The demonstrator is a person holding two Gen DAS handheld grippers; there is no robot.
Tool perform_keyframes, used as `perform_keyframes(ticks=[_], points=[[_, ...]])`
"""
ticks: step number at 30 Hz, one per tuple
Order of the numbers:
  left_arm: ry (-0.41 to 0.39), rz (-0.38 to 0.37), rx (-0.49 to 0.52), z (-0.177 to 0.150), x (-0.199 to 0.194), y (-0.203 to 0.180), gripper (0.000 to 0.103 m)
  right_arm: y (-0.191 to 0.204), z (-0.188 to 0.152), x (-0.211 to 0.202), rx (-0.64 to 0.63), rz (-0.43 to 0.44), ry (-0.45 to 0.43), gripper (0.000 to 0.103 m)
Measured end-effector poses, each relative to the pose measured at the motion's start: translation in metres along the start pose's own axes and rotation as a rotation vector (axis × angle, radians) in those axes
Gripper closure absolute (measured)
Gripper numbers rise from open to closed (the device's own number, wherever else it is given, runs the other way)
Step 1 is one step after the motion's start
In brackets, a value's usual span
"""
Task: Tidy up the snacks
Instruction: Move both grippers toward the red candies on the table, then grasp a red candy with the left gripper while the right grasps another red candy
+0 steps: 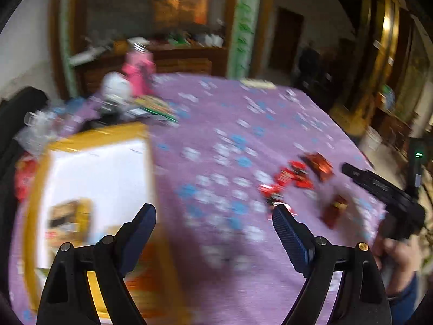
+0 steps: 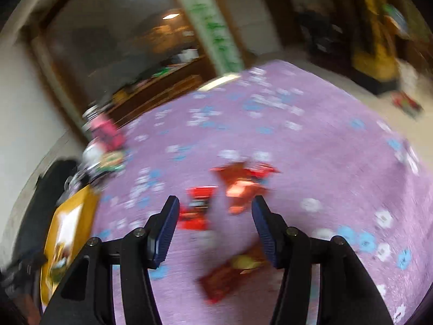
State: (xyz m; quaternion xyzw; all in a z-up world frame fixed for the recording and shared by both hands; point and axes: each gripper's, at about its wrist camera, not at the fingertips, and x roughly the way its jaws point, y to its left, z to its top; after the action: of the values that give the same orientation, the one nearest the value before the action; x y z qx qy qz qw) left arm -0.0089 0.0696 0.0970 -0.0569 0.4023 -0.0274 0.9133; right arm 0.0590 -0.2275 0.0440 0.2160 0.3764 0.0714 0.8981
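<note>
right tongs gaping empty over red packets; left tongs wide, empty; advisable: lowering squarely, pinching one packet, carrying to box.

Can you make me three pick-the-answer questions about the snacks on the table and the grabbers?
1. Where do the red snack packets lie?
A on the purple tablecloth
B inside the box
C on the floor

2. What colour is the rim of the box?
A green
B yellow
C black

3. How is the left gripper?
A shut on a packet
B open, holding nothing
C shut on the box

Answers: 1 A, the packets rest on the cloth; 2 B, a yellow edge frames the white inside; 3 B, its fingers stand wide with only cloth between.
</note>
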Motion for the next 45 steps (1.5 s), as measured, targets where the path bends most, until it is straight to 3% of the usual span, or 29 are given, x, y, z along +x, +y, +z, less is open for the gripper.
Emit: perform_keyframes(ticks=[3, 6, 10, 16, 21, 23, 24, 25, 26, 30, 33, 37, 45], points=[[0.112, -0.083, -0.007, 0.009, 0.033, -0.026, 0.013, -0.021, 0.006, 0.007, 0.092, 0.028, 0.03, 0.049], [0.184, -0.078, -0.009, 0.016, 0.068, -0.045, 0.029, -0.022, 0.007, 0.002, 0.091, 0.038, 0.007, 0.049], [0.262, -0.04, -0.014, 0.015, 0.105, -0.055, 0.032, -0.021, 0.005, -0.003, 0.087, 0.046, -0.005, 0.049], [0.27, -0.008, 0.058, 0.006, 0.128, -0.074, 0.051, -0.02, 0.006, -0.002, 0.085, 0.052, -0.007, 0.049], [0.151, 0.066, 0.133, -0.003, 0.124, -0.076, 0.07, -0.027, 0.007, -0.001, 0.113, 0.036, -0.021, 0.049], [0.13, 0.078, 0.149, -0.003, 0.124, -0.071, 0.07, -0.03, 0.009, -0.003, 0.121, 0.043, -0.022, 0.052], [0.126, 0.073, 0.145, -0.003, 0.125, -0.069, 0.07, -0.03, 0.01, -0.004, 0.125, 0.046, -0.016, 0.057], [0.125, 0.056, 0.13, -0.002, 0.125, -0.064, 0.07, -0.029, 0.013, -0.006, 0.121, 0.043, -0.008, 0.068], [0.126, 0.049, 0.124, -0.002, 0.125, -0.061, 0.07, -0.027, 0.018, -0.007, 0.107, 0.034, 0.0, 0.071], [0.124, 0.065, 0.147, -0.001, 0.124, -0.064, 0.07, -0.022, 0.045, 0.008, 0.054, -0.018, 0.058, 0.071], [0.134, 0.054, 0.135, -0.001, 0.124, -0.063, 0.07, -0.02, 0.06, 0.04, 0.015, 0.0, 0.167, 0.072], [0.134, 0.053, 0.133, -0.003, 0.123, -0.063, 0.07, -0.011, 0.064, 0.059, -0.042, -0.081, 0.175, 0.072], [0.129, 0.058, 0.135, -0.003, 0.123, -0.063, 0.07, -0.016, 0.055, 0.083, -0.052, -0.137, 0.182, 0.071]])
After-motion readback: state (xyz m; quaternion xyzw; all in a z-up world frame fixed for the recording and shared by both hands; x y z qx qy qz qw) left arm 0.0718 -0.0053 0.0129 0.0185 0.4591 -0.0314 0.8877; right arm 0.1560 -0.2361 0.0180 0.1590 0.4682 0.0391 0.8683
